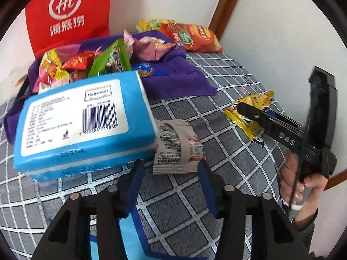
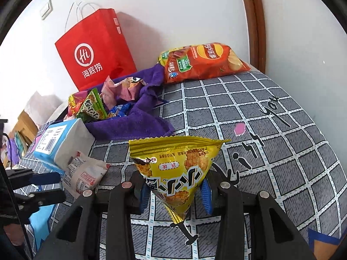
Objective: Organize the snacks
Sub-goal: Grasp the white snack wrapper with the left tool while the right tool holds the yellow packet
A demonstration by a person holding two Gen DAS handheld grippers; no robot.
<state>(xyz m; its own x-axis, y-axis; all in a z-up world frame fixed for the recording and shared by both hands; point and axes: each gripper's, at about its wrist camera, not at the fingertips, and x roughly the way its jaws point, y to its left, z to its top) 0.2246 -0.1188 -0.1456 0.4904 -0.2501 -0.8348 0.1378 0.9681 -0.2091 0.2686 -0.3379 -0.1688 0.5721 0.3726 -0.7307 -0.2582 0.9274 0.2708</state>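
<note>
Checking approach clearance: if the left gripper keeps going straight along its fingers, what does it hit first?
Most likely the white snack packet, lying on the checked cover straight ahead of the left gripper. The blue tissue pack sits just off to one side; depth is hard to judge here.

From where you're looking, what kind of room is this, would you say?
Probably a bedroom at home: the snacks lie on a soft grey checked bedsheet pushed against a white wall with wooden trim. A red shopping bag and a blue tissue pack sit on it too.

Two close wrist views angled down over the checked bedspread point(image 1: 216, 99), both toward the red bag point(image 2: 95, 49).
</note>
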